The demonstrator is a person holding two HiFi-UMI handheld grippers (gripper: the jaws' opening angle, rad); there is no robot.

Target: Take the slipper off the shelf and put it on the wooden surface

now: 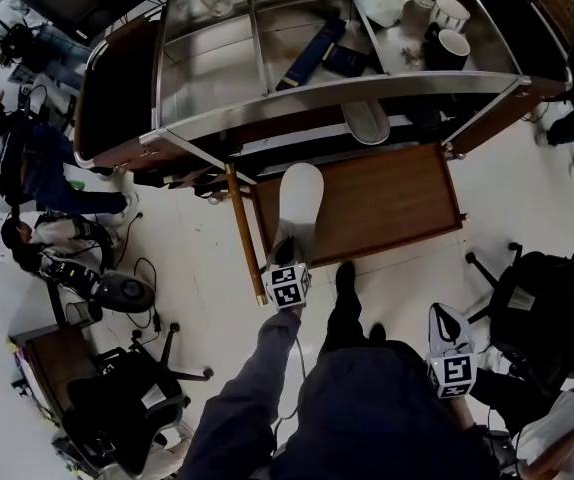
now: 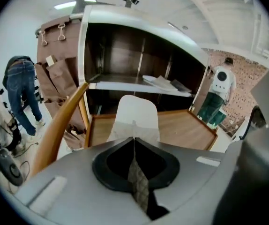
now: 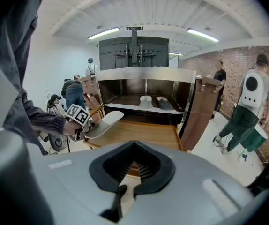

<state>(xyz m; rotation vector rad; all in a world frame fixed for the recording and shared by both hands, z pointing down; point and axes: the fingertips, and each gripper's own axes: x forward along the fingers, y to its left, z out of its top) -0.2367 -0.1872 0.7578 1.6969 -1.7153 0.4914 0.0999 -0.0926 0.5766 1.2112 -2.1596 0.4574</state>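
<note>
A white slipper [image 1: 300, 196] hangs toe-forward over the near left part of the wooden surface [image 1: 397, 203], and my left gripper [image 1: 285, 252] is shut on its heel end. In the left gripper view the slipper [image 2: 135, 116] juts straight out past the closed jaws of the left gripper [image 2: 134, 139], above the wooden surface [image 2: 181, 128]. The right gripper view shows the slipper [image 3: 100, 123] held tilted, clear of the wood. My right gripper [image 1: 445, 320] hangs low by the person's right side, open and empty. A second pale slipper [image 3: 145, 101] lies on the shelf [image 3: 125, 106].
A wooden handle bar [image 1: 245, 233] runs along the cart's left edge beside the slipper. Mugs [image 1: 452, 43] and other things stand on the steel top. Office chairs [image 1: 127, 388] and bags crowd the floor at left. A person in green trousers [image 3: 247, 121] stands at right.
</note>
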